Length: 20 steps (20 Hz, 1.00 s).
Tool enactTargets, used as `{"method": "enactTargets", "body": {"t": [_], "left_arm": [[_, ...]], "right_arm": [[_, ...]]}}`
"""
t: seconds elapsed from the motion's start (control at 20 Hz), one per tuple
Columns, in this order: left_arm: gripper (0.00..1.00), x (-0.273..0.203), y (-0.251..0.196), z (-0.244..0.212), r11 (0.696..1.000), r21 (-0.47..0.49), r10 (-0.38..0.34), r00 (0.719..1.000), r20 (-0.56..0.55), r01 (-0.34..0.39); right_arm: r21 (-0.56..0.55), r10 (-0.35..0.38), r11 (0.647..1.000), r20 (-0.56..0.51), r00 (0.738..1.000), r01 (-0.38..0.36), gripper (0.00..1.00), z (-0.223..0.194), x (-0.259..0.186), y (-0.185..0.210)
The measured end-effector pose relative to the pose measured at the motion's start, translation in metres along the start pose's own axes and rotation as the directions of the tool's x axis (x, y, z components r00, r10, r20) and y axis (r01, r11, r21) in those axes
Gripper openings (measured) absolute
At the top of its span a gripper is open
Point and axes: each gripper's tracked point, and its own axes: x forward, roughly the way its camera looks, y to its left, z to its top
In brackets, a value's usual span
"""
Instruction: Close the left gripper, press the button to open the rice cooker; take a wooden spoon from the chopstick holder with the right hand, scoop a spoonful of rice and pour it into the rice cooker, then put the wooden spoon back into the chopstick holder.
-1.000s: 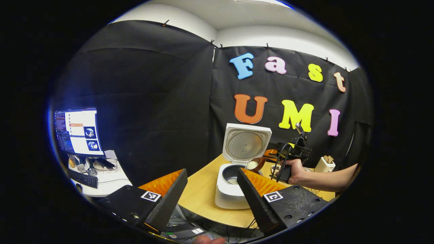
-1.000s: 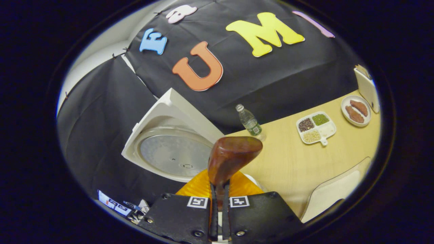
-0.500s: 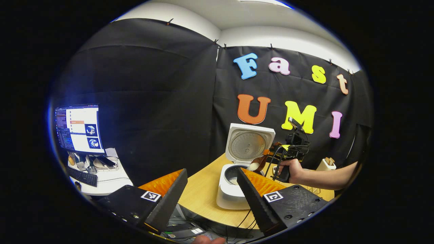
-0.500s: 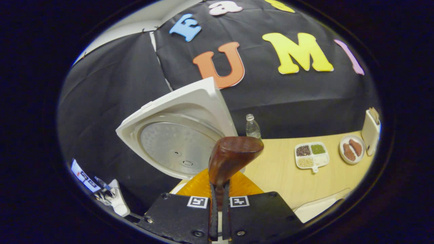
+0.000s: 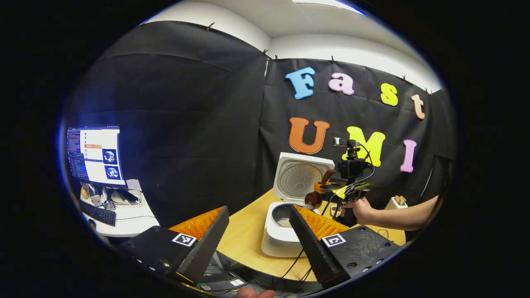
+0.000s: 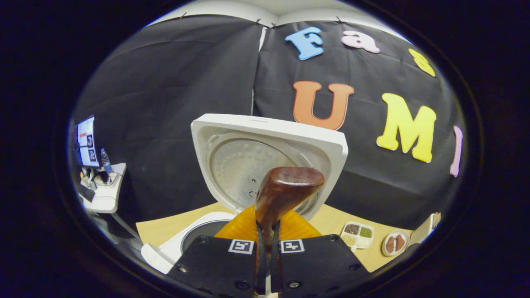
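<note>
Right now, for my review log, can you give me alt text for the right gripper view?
The right hand-held gripper is shut on a wooden spoon, whose bowl rises in front of the open rice cooker and its raised lid. Behind stand black cloth walls; on the wooden table, lower right, sit a divided tray of grains and a small plate.

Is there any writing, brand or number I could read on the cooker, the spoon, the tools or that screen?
None can be read.
On the white rice cooker: no writing shows.
On the brown wooden spoon: nothing.
On the square black-and-white tags: patterns, not words.
On the computer screen: too small to read.
</note>
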Motion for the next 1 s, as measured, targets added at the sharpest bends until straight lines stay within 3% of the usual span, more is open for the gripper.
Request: {"method": "enactTargets", "body": {"t": [0.25, 0.55, 0.8, 1.0], "left_arm": [[0.94, -0.002, -0.005, -0.002, 1.000, -0.002, -0.019, 1.000, 0.001, 0.019], [0.94, -0.004, -0.012, -0.002, 0.999, 0.007, -0.035, 0.999, 0.001, 0.035], [0.94, 0.000, -0.029, -0.001, 0.998, 0.012, -0.065, 0.998, 0.002, 0.065], [0.94, 0.006, -0.057, -0.006, 0.994, 0.026, -0.109, 0.994, -0.010, 0.110]], "right_arm": [[-0.099, 0.007, 0.995, 0.052, 0.999, -0.001, 0.10, 0.014, -0.009, 0.006], [-0.047, 0.016, 0.999, 0.076, 0.997, -0.013, 0.10, 0.023, -0.025, 0.001], [0.191, 0.022, 0.981, 0.085, 0.996, -0.038, 0.10, 0.027, -0.054, -0.016], [0.434, 0.022, 0.899, 0.073, 0.997, -0.052, 0.10, 0.029, -0.090, -0.049]]}}
